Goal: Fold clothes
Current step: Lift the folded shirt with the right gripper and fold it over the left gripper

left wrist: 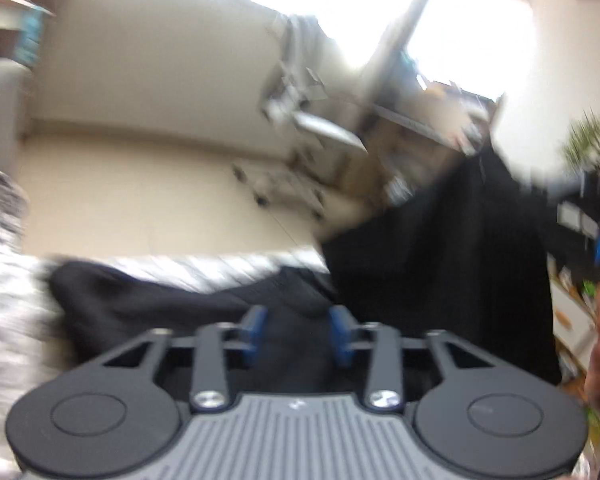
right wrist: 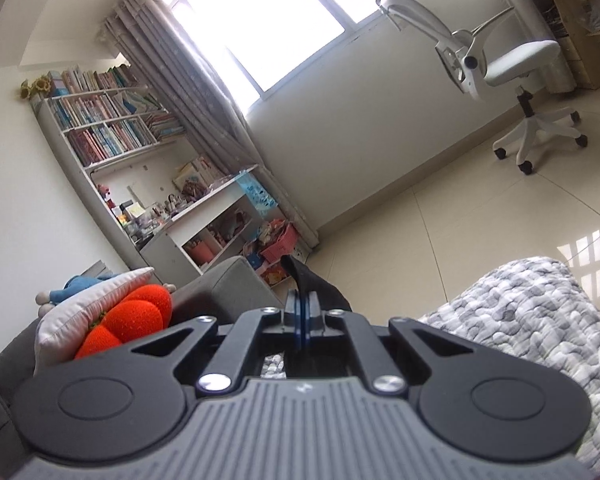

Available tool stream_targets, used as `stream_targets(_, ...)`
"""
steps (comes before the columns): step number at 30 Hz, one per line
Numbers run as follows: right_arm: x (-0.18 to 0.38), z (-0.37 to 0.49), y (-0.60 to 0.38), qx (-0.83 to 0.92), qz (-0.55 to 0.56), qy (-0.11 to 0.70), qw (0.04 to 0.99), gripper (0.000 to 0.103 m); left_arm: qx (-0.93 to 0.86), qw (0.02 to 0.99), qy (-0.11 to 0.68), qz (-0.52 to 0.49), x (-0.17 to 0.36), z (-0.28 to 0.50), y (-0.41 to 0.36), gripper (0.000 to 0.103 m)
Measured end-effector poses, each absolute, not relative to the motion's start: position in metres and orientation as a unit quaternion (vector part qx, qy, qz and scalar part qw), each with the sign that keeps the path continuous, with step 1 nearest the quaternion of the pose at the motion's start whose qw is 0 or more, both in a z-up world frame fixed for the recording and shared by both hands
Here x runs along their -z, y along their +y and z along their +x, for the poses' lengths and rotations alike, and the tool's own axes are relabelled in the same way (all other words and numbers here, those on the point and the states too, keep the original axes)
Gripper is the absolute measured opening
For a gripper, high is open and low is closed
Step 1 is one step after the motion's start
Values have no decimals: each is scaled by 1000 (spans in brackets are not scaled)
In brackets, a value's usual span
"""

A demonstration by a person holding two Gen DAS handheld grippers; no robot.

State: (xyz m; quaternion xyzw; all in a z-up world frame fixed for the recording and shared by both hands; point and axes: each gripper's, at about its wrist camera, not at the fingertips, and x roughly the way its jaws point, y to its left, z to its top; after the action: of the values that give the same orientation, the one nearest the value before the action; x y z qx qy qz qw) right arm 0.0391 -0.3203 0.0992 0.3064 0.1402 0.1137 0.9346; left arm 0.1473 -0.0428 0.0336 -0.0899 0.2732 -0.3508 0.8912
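Your left gripper (left wrist: 296,334): blue pads apart, nothing pinched; black garment (left wrist: 440,264) directly beyond and beneath, soft matte knit, long axis rising from patterned quilt (left wrist: 4,280) toward far right. Your right gripper (right wrist: 302,314): pads closed on garment's corner, holding it aloft. Regrasp falls to left, nearer loose edge.

Pretty clearly a home bedroom/study: packed bookshelf (right wrist: 112,120), curtained window (right wrist: 260,20), white office chair (right wrist: 512,60), quilted bedspread (right wrist: 520,320), plush toys (right wrist: 136,316).
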Motion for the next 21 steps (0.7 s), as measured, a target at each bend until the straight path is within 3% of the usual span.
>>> stream_targets(6,-100,48,-299,-144,292,152,933,3,250,904,307,-162,-31,182,32,40)
stream_targets(10,-102,60,-281,-160,282,160,932,3,236,885,334,-221,-13,207,39,40)
stream_targets(11,-102,65,-275,-165,282,164,931,3,231,886,341,-214,-10,213,34,37)
stream_targets(12,-101,71,-269,-169,282,170,929,3,223,888,346,-204,-9,217,30,19)
stream_targets(14,-96,84,-255,-179,285,189,923,3,211,889,353,-203,-6,228,22,6)
stream_targets(19,-61,120,-197,-168,238,285,913,3,191,897,347,-195,-9,230,24,6)
stream_targets(21,-40,133,-177,-162,220,331,903,12,188,896,349,-200,-7,227,28,11)
